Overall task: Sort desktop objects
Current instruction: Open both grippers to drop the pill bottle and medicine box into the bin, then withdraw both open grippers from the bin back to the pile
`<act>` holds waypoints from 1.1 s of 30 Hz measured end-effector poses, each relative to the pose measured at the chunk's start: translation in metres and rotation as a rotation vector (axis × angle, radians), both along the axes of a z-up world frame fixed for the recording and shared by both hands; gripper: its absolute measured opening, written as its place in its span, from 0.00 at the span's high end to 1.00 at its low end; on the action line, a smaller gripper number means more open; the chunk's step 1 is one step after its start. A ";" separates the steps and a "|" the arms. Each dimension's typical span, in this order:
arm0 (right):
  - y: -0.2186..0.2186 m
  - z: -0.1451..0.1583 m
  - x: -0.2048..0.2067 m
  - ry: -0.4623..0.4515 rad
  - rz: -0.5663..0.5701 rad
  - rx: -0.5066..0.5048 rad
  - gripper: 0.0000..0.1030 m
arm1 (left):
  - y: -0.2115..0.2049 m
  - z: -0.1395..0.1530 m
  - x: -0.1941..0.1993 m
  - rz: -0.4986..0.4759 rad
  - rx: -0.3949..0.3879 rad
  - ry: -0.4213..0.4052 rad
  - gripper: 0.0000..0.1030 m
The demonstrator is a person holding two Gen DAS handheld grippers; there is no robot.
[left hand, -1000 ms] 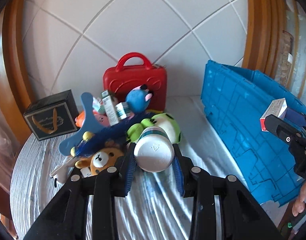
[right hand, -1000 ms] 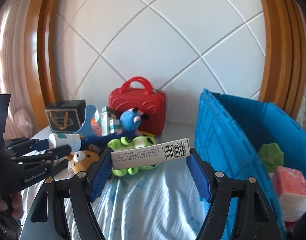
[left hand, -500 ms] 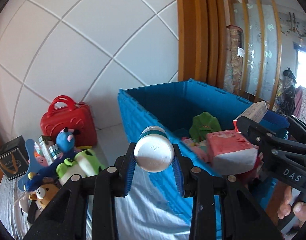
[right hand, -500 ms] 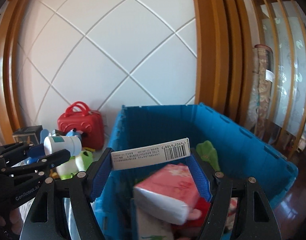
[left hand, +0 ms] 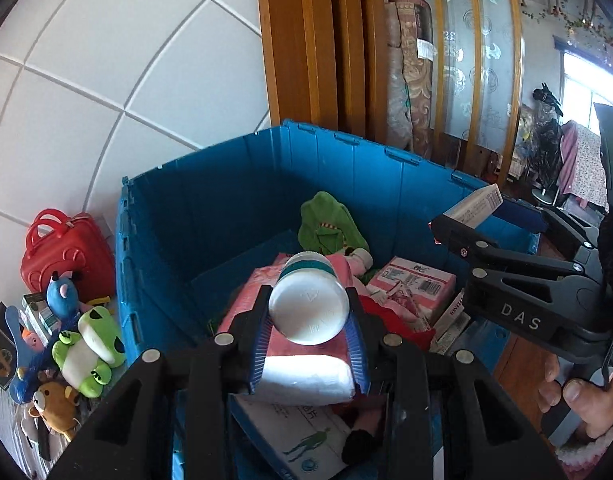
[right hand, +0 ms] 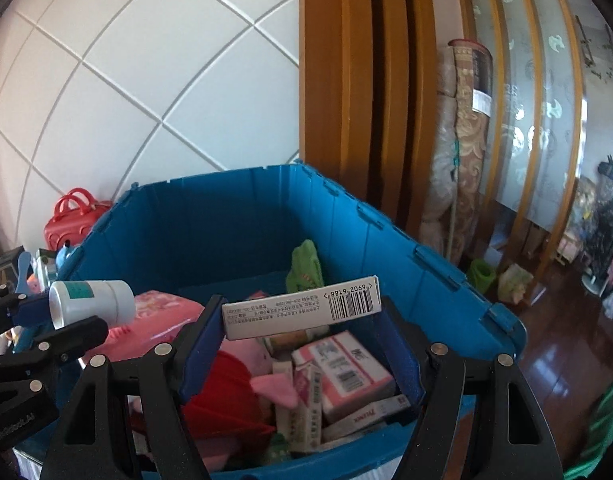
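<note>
White plastic bottle [left hand: 308, 304], light, rigid and slick, pinched across its round body by left gripper [left hand: 309, 330] above blue crate [left hand: 210, 208]; stiff, crushable cardboard box [right hand: 300, 312] clamped endwise in right gripper [right hand: 300, 350].

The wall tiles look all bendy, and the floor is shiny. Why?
Left wrist view: the fisheye lens bows the straight tile lines into curves, and the corners go black. Right wrist view: same bending on the wooden frame, and window light glares off the dark polished floor, while the blue crate stays sharp.
</note>
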State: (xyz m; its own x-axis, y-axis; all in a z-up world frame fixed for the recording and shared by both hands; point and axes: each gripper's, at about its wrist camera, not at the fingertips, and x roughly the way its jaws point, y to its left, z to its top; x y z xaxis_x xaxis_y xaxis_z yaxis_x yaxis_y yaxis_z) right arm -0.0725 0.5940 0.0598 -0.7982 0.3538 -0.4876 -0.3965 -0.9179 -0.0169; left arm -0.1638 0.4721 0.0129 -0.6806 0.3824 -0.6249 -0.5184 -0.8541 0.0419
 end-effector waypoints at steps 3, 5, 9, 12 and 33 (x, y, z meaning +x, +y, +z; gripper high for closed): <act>0.006 -0.006 -0.002 -0.025 0.014 -0.004 0.28 | 0.011 -0.004 -0.002 0.021 -0.023 -0.017 0.67; 0.007 -0.009 -0.003 -0.036 0.027 -0.004 0.28 | 0.015 -0.006 -0.005 0.031 -0.028 -0.030 0.67; 0.010 -0.016 -0.005 -0.058 0.038 -0.005 0.28 | 0.021 -0.009 -0.006 0.046 -0.031 -0.034 0.67; 0.011 -0.019 -0.007 -0.072 0.037 -0.007 0.23 | 0.021 -0.010 -0.007 0.051 -0.037 -0.030 0.67; -0.022 0.006 0.015 -0.062 0.026 -0.005 0.00 | -0.034 -0.001 0.010 0.103 0.007 -0.002 0.22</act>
